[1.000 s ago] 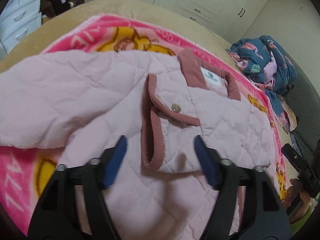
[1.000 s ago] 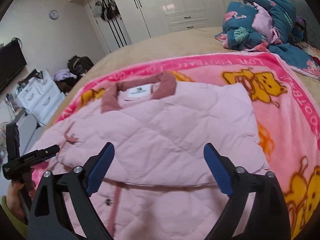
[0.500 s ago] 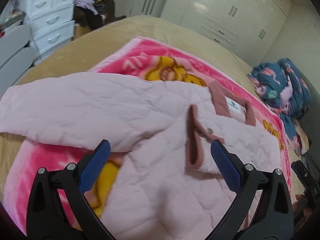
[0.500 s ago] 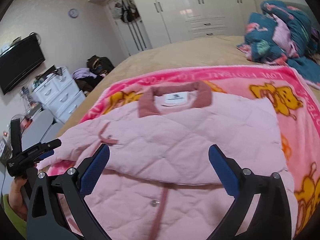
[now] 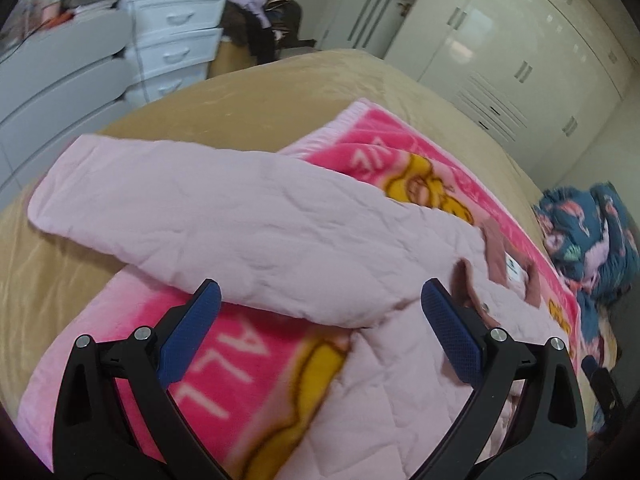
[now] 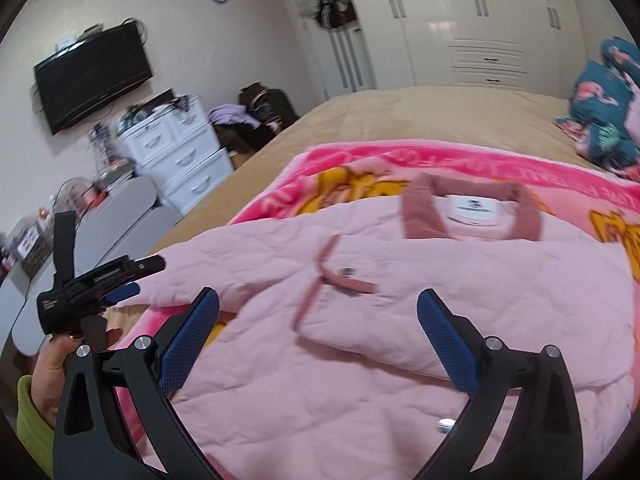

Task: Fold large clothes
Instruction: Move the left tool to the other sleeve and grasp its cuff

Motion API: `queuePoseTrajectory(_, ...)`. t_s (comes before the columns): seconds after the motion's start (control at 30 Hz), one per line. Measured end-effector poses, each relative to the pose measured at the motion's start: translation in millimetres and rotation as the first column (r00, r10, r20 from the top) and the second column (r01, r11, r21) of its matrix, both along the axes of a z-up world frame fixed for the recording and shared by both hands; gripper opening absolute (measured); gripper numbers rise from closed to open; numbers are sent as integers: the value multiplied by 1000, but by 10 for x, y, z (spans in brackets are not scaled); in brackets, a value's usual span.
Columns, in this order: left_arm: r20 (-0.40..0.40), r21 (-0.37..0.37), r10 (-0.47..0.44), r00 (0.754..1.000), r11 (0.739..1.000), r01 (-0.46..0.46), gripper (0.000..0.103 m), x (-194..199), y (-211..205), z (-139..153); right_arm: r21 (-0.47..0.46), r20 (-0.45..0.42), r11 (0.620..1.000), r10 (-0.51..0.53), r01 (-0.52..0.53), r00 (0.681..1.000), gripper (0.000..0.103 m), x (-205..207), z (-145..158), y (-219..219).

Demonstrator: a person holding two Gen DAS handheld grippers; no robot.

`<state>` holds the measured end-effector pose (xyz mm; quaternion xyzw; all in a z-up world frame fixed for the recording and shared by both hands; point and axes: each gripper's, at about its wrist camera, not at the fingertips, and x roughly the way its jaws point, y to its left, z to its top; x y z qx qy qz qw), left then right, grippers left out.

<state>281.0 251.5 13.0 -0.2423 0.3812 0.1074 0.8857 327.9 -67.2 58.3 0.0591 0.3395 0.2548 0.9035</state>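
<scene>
Lying spread on the pink cartoon blanket [image 6: 500, 164], your quilted pink jacket [image 6: 360, 320] fills the middle and lower part of the right wrist view, its dusty-rose collar [image 6: 472, 216] and white label toward the upper right of the frame. One side panel is folded over the body, its rose-trimmed edge and a snap showing at centre. In the left wrist view, 1 sleeve [image 5: 192, 216] stretches from the centre toward the left of the frame, reaching past the blanket edge onto the tan bed [image 5: 280, 92].

Your left gripper [image 5: 320, 320] hovers above the sleeve and blanket with its blue fingers [image 5: 188, 336] spread wide and nothing between them; those jaws have just been opening. Your right gripper [image 6: 320, 328] hangs over the folded front, fingers equally far apart and clear of the fabric, having also just opened.

At the lower left of the right wrist view, your left hand [image 6: 60, 360] in a yellow-green sleeve grips the other tool. White drawers [image 6: 176, 152] and a wall-mounted TV [image 6: 92, 76] sit at the upper left; a heap of blue patterned bedding [image 6: 604, 112] lies at the right edge.
</scene>
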Motion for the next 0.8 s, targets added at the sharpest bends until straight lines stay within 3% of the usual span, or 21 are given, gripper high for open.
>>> queuePoseTrajectory(0.5,-45,-50,177,983,983,-179,94,-152,657,-192,-28,-38,980,196,-198,980,99,-5,-118,1123)
queuePoseTrajectory(0.8,-115,-147,311,943,934,-326,94,-247,1190,-544,-11,-65,972,234,-235,970,99,-2,-190,1332)
